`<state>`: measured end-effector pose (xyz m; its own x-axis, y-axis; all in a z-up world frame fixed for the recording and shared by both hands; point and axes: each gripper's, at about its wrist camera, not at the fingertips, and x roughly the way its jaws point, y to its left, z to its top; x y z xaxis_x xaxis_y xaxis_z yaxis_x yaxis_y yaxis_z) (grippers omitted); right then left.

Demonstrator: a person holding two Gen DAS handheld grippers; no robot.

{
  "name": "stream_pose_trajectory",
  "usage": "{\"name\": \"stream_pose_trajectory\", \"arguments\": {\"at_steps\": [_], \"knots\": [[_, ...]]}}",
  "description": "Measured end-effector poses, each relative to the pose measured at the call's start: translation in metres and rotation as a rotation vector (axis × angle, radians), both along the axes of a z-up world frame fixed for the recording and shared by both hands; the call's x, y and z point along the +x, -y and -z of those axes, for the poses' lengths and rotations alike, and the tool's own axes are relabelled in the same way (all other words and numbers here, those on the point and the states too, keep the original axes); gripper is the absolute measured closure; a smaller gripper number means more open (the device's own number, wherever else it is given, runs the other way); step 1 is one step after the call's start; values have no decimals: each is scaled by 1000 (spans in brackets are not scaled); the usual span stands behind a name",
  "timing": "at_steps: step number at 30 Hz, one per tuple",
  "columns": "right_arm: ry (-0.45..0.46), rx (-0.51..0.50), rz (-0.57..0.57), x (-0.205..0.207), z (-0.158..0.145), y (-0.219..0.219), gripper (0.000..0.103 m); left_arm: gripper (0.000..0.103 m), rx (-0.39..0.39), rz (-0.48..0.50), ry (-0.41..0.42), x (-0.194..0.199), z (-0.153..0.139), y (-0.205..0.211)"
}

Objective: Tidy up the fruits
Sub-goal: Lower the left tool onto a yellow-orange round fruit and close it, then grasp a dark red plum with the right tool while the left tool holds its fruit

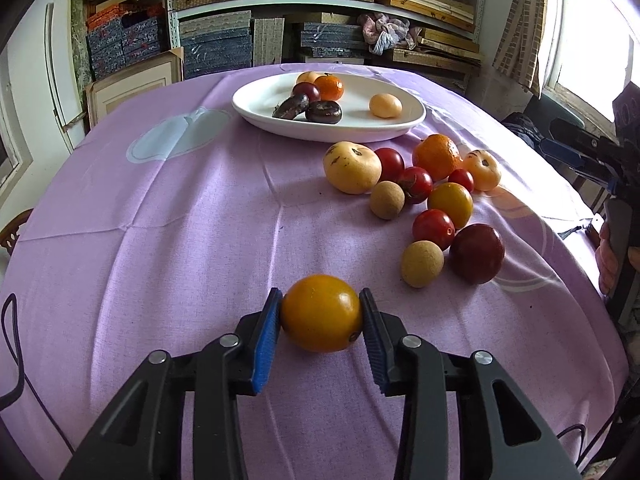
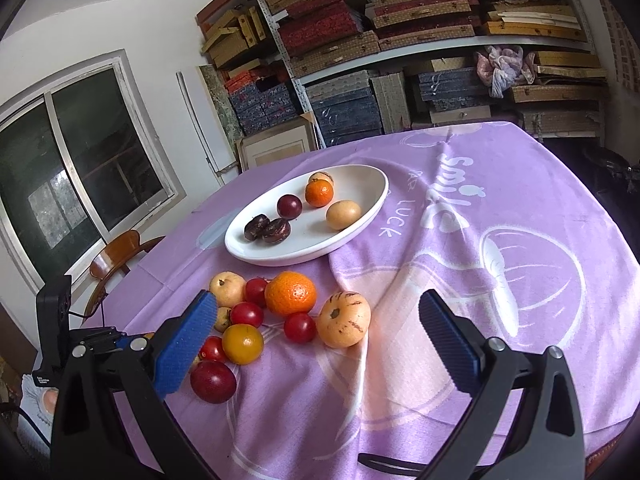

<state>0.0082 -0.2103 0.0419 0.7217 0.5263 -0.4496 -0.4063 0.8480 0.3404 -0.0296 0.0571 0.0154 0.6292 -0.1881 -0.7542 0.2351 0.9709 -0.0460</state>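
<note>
Pinching a yellow-orange tomato point(image 1: 321, 313) between its blue pads, the left hand-held gripper point(image 1: 320, 320) is seen low over the purple cloth of the worktop point(image 1: 160, 220). The fruit is smooth, glossy and evenly golden, with a small dark stem scar near the right pad. It is held well apart from the loose cluster of fruit point(image 1: 424, 196) lying farther back to the right, where red tomatoes, a second yellow one, two tan round fruits, a mandarin and pale speckled fruits are gathered close together. Beyond the cluster, a white oval plate point(image 1: 404, 120) is set, on which dark fruits, a mandarin and pale fruits are already placed. The right hand-held gripper point(image 2: 316, 340) is held spread wide above the cloth, just beside the cluster, with nothing between its pads.
</note>
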Motion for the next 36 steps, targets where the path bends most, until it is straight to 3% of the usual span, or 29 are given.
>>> {"name": "stream_pose_trajectory", "arguments": {"at_steps": [9,15,18,19,20,25,28,31,36], "knots": [[38,-153,-252,-28,5,-64,4,64,-25,-48,7,3,0,-9],[30,-250,-333,-41,18,-95,5,64,-31,-53,9,3,0,-11],[3,-287,-341,-42,25,-104,18,64,-23,-57,12,3,0,-11],[-13,-289,-343,-41,27,-106,32,64,-18,-57,14,3,0,-10],[-34,-289,-339,-38,29,-107,39,64,-15,-59,15,2,0,-9],[-67,-307,-319,-33,33,-109,40,64,-2,-77,17,3,0,-9],[-87,-343,-308,-29,36,-115,52,64,5,-88,18,3,0,-8],[-108,-346,-303,-26,38,-117,58,64,14,-98,20,2,0,-7],[-110,-354,-307,-26,40,-122,58,64,12,-100,18,2,0,-7]]}}
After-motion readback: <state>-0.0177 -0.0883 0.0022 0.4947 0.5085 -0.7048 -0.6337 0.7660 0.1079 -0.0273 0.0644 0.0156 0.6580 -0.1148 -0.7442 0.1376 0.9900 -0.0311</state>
